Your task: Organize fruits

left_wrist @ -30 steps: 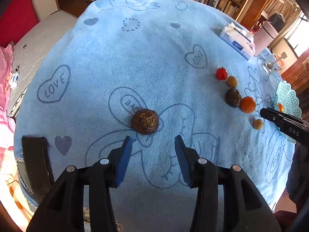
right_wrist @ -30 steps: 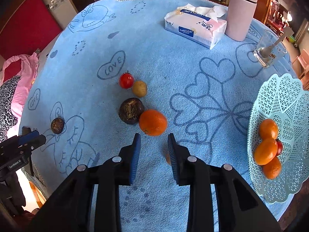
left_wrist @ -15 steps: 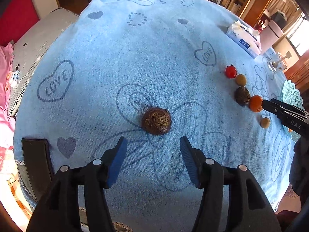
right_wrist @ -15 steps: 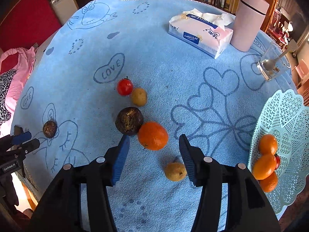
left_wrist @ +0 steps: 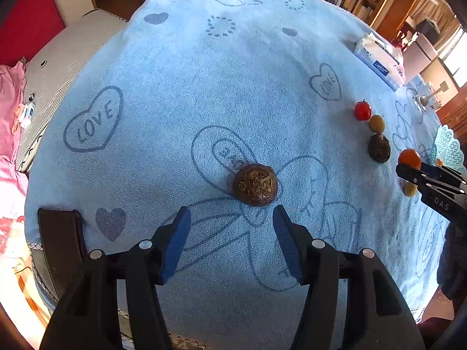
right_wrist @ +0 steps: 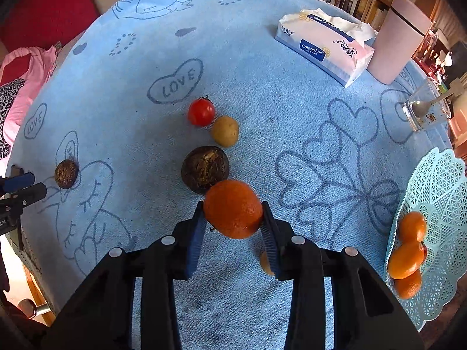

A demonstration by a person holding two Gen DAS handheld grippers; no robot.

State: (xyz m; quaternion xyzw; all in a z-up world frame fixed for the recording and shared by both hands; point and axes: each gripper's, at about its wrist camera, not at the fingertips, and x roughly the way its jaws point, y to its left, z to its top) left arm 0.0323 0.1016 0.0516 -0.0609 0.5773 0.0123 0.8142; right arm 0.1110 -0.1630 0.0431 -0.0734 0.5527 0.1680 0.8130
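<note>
My right gripper [right_wrist: 233,224] has its pads on both sides of an orange [right_wrist: 233,208] on the blue cloth, touching it. A dark brown wrinkled fruit [right_wrist: 204,169], a small yellow fruit [right_wrist: 224,131] and a red tomato [right_wrist: 201,112] lie in a row just beyond it. Another small yellow fruit [right_wrist: 265,262] peeks out under the right finger. My left gripper [left_wrist: 232,227] is open, just short of a second dark brown fruit [left_wrist: 255,185]. A light blue lattice basket [right_wrist: 437,204] at the right holds several oranges [right_wrist: 405,259].
A tissue pack [right_wrist: 324,45], a pink cup [right_wrist: 400,38] and a glass with a spoon [right_wrist: 423,110] stand at the far right. A black object [left_wrist: 58,233] sits at the cloth's near left edge. A grey chair [left_wrist: 58,67] and pink clothes [right_wrist: 29,70] lie beyond the table's left.
My right gripper moved forward and closed its pads around the orange. My left gripper came a little closer to the dark brown fruit and stayed open.
</note>
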